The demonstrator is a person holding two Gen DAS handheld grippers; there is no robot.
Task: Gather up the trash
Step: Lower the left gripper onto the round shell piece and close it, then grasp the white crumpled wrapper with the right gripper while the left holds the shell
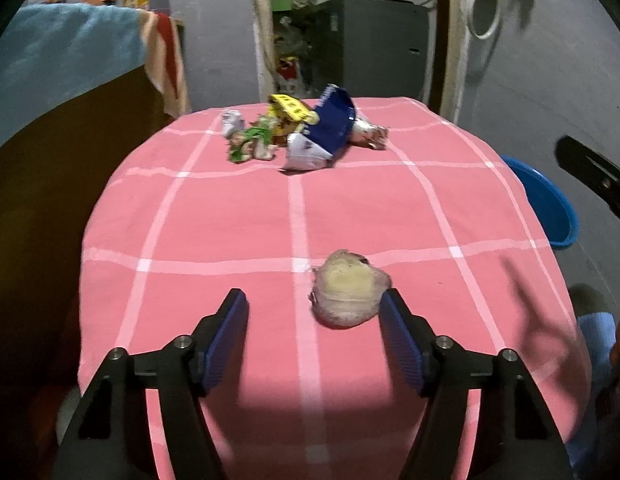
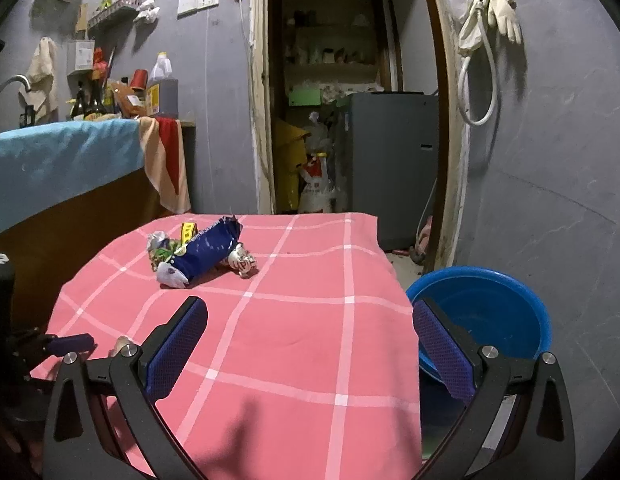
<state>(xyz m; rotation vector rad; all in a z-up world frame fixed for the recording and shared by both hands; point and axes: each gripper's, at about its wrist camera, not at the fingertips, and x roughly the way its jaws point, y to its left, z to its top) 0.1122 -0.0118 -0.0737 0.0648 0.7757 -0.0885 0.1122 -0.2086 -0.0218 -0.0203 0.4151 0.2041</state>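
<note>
A pale, crumpled lump of trash (image 1: 348,294) lies on the pink checked tablecloth (image 1: 229,220). My left gripper (image 1: 314,304) stands around it with the jaws apart. The right pad (image 1: 394,328) is at the lump's edge, while the left pad (image 1: 225,336) stays well clear of it. At the far side of the table sits a pile of wrappers (image 1: 305,132), with a dark blue bag (image 2: 209,250) on top. My right gripper (image 2: 310,312) hovers open over the cloth (image 2: 301,340), nothing between its fingers.
A blue plastic basin (image 2: 490,312) stands on the floor just off the table's right edge. A counter draped with a blue towel (image 2: 61,152) runs along the left. Behind the table an open doorway (image 2: 342,120) shows a grey appliance and bags.
</note>
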